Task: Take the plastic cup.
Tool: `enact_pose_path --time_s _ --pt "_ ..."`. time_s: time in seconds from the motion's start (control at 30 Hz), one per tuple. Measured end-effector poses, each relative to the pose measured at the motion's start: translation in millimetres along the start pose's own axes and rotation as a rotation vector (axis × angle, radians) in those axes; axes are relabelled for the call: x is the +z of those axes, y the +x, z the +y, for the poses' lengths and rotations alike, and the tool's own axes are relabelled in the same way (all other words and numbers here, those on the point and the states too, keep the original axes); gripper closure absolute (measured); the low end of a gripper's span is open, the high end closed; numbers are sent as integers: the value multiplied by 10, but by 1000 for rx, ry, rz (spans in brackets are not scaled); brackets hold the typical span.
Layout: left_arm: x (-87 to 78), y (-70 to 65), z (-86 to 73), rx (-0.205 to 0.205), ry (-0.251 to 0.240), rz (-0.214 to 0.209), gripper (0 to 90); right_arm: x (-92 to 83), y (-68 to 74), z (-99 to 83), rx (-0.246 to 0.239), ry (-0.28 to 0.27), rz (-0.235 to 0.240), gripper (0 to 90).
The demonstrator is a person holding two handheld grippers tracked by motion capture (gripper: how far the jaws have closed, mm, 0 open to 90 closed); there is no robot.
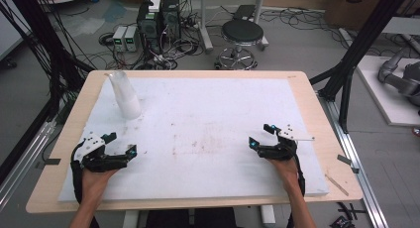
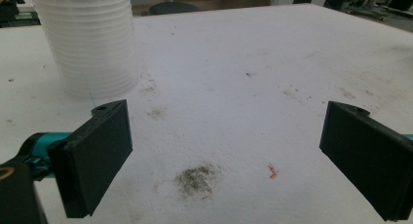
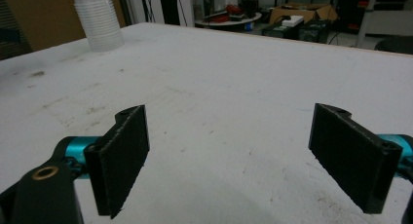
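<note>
Though the cup stack [image 2: 90, 41] is cut off above, both tools [image 1: 120, 143] [image 1: 261, 136] gape, holding nothing.

Stack of cups far left, grippers near the front edge

The stack of cups [image 1: 126, 95] stands upright on the surface [image 1: 213, 109], toward its far left corner. The left gripper [image 1: 120, 147] sits at the near left, just ahead of the stack; the right gripper [image 1: 262, 136] sits at the near right, well apart from both.
</note>
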State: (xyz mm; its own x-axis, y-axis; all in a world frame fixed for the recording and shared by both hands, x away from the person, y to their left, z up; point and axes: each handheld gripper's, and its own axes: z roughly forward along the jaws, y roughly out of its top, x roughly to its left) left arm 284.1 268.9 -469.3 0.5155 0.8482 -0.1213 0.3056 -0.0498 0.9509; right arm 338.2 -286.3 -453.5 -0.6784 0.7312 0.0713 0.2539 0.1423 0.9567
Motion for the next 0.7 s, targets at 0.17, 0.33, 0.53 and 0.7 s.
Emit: enact_pose_path --time_s 0.17,0.33,0.53,0.7 --pt "-1 1 -1 0 -3 -1 49 7 3 3 -3 9 2 147" --pt "1 5 0 -10 -1 -4 49 9 3 3 -2 10 1 147" --pt "3 23 1 -24 0 -10 49 15 26 4 -26 14 -9 147" --pt "4 26 4 -25 3 -11 49 29 34 7 -33 26 -9 147"
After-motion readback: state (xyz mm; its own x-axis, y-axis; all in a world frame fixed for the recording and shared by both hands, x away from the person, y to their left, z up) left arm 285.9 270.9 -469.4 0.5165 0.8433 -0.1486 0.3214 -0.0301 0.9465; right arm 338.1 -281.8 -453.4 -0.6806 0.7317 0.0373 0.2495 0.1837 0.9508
